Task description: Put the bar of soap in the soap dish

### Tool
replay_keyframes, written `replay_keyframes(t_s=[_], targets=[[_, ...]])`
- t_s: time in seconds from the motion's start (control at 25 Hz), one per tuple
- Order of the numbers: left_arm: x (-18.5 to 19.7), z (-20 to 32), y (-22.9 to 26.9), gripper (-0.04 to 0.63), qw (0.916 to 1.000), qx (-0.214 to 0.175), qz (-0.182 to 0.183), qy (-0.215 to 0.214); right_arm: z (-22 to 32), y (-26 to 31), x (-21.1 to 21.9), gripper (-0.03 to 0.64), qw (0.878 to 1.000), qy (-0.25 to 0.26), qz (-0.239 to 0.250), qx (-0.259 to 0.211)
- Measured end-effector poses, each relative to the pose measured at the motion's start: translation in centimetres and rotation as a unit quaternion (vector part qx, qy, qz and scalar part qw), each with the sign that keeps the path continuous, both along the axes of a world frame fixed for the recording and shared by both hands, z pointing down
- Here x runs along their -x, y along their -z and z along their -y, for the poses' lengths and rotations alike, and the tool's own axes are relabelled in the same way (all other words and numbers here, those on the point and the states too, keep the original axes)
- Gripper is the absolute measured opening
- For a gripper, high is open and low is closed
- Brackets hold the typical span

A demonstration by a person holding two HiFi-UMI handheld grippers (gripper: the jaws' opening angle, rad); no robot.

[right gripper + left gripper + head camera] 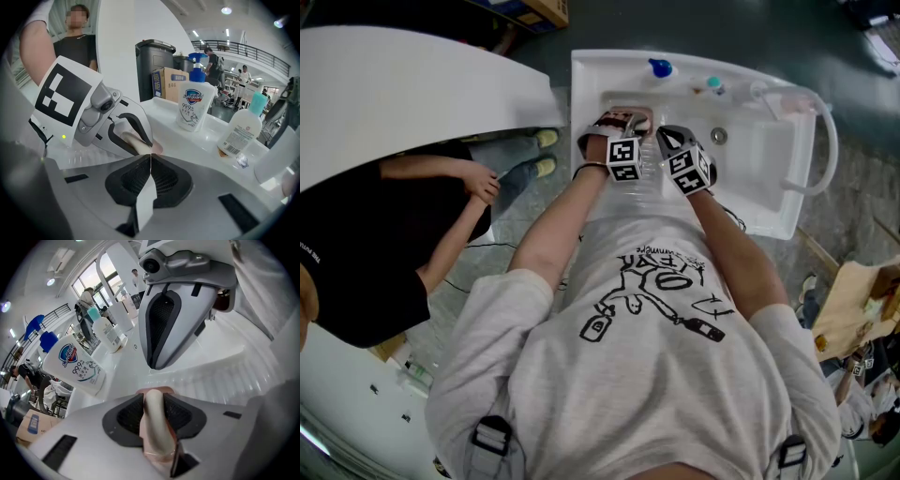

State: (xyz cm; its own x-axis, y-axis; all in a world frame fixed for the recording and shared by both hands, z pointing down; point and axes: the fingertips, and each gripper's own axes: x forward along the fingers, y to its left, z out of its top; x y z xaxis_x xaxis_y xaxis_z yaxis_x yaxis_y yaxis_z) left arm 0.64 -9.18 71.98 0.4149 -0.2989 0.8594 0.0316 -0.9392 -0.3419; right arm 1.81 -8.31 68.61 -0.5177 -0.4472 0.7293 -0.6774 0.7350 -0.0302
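- The white sink (pixel 773 202) leaves its bowl bare to the right of both grippers, around the drain (pixel 719 136).
- The left gripper (pixel 153 399) points into the bowl's far left corner, pads closed against both sides of the bar of soap (pixel 154 423).
- The right gripper (pixel 150 159) is just beside it, nearer the sink's middle, with its jaws together on nothing.
- A pump bottle (pixel 196 105) and a white bottle (pixel 241 131) stand on the sink's back ledge, apart from the grippers.
- The pink soap dish (pixel 159 149) lies in that corner of the sink, right under the soap's lower end; whether they touch I cannot tell.
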Motion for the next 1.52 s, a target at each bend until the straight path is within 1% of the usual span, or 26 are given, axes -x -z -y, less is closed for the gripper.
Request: replay_keyframes(t_s=[0.08, 0.2, 0.52, 0.68, 1.12, 1.28, 1.36, 1.44, 1.52], targets=[[-0.2, -0.1, -0.1, 0.137, 1.0, 0.007, -0.001, 0.001, 0.0, 0.0, 0.0, 0.023, 1.0, -0.001, 0.0, 0.0], [-0.1, 0.3, -0.2, 0.137, 1.0, -0.001, -0.001, 0.001, 0.1, -0.1, 0.1, 0.023, 1.0, -0.001, 0.003, 0.001], [-0.2, -0.1, 0.1, 0.141, 0.9999, 0.009, -0.003, 0.005, -0.1, 0.0, 0.1, 0.023, 1.0, -0.004, 0.004, 0.001], [-0.1, 0.0, 0.4, 0.143, 0.9998, 0.008, -0.007, 0.014, -0.2, 0.2, 0.1, 0.023, 1.0, -0.005, 0.006, -0.002], [0.1, -1.1, 0.9, 0.146, 0.9992, 0.019, -0.015, 0.031, -1.0, 1.6, 0.2, 0.023, 1.0, -0.015, 0.018, -0.011], [0.5, -1.0, 1.6, 0.146, 0.9982, 0.015, -0.03, 0.05, -1.3, 2.3, 0.1, 0.023, 0.999, -0.024, 0.029, -0.016], [0.6, -1.1, 2.4, 0.146, 0.9965, 0.017, -0.044, 0.068, -1.2, 3.3, -0.1, 0.023, 0.999, -0.031, 0.036, -0.019], [0.6, -1.2, 3.6, 0.146, 0.993, 0.024, -0.065, 0.096, -1.2, 4.4, -0.3, 0.023, 0.998, -0.041, 0.05, -0.024], [0.6, -1.4, 5.1, 0.144, 0.9872, 0.033, -0.093, 0.125, -1.2, 5.6, -0.5, 0.023, 0.996, -0.052, 0.067, -0.029]])
